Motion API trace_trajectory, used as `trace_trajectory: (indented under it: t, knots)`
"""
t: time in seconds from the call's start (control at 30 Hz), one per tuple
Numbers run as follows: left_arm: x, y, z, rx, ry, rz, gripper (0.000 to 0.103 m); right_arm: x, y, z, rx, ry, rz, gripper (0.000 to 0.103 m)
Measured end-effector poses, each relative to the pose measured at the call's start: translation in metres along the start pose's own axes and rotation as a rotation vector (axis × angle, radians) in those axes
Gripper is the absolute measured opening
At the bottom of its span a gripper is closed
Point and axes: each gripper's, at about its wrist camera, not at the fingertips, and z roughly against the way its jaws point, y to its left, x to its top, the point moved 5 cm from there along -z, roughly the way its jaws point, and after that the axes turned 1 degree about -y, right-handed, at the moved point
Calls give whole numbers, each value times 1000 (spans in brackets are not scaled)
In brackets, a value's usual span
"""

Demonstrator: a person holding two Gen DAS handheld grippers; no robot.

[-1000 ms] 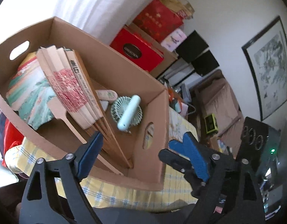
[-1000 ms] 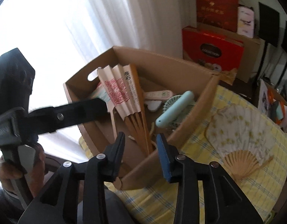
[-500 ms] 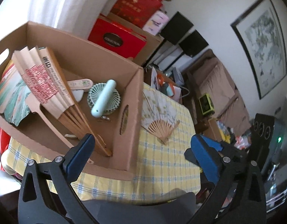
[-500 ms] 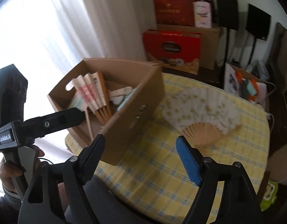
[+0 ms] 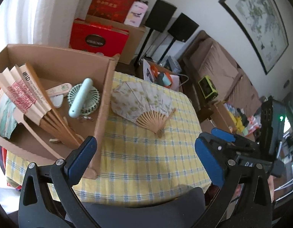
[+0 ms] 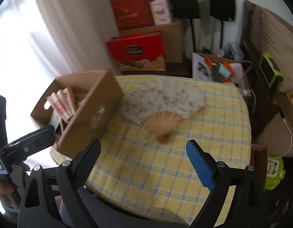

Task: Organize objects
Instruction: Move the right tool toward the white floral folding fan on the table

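Observation:
A white floral folding fan (image 5: 140, 104) lies spread open on the yellow checked tablecloth (image 5: 146, 161), right of a cardboard box (image 5: 106, 95); it also shows in the right wrist view (image 6: 165, 102). The box (image 6: 89, 114) holds a red-printed folding fan (image 5: 28, 95), a mint handheld electric fan (image 5: 81, 98), a green picture fan (image 5: 3, 114) and a small white case (image 5: 59, 89). My left gripper (image 5: 144, 157) is open and empty above the table's near edge. My right gripper (image 6: 142, 163) is open and empty, short of the floral fan.
Red gift boxes (image 5: 97, 38) and cardboard cartons stand behind the table by the curtain. Two black speakers (image 5: 173, 24) on stands, a sofa (image 5: 222, 72) and a box of clutter (image 5: 161, 76) lie beyond the table's far edge. A dark chair back (image 5: 146, 209) is at the near edge.
Both grippers pulled back from the box and swung right toward the floral fan. The right gripper's jaws opened wide. The box contents stayed put.

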Motion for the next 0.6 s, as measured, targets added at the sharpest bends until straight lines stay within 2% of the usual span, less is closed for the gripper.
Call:
trace_trajectory:
  t: [0.23, 0.6]
  knots:
    - [-3, -19, -14, 59, 6, -69, 103, -9, -32, 10, -65, -18, -51, 92]
    - [-5, -50, -36, 127, 30, -173, 103, -14, -58, 22, -106, -51, -105, 92]
